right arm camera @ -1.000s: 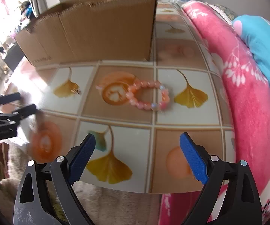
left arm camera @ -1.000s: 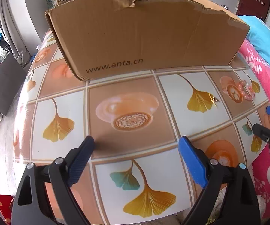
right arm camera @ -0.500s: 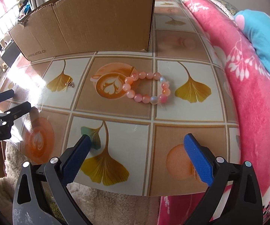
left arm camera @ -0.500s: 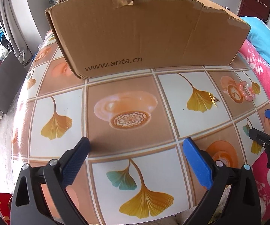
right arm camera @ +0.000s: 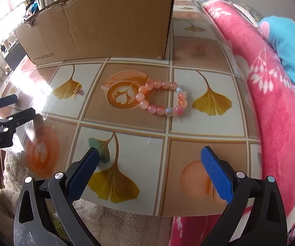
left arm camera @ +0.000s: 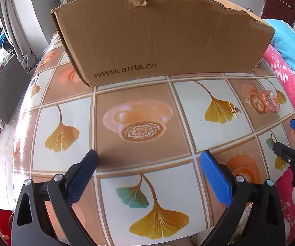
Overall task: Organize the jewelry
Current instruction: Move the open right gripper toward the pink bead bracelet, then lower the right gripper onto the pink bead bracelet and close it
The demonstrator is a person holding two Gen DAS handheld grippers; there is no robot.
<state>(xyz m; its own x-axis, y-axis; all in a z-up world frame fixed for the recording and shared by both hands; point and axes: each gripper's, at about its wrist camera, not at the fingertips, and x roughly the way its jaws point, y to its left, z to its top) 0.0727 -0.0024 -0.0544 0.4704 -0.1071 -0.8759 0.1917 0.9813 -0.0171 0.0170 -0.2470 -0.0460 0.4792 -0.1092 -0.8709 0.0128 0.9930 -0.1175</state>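
Cardboard box (right arm camera: pixel 106 24) walls off table (right arm camera: pixel 139 143) behind bracelet (right arm camera: pixel 161 98).

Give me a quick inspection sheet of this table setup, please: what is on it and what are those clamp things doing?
Surface: glossy table top printed with leaves and coffee cups.
Job's things: pink bead bracelet lying flat; small gold trinket to its left; cardboard box behind both.
Clutter: nothing seen.
Grippers: left gripper and right gripper both open, empty, at the table's near edge.
Cables: nothing seen.
Surroundings: pink blanket, blue pillow.
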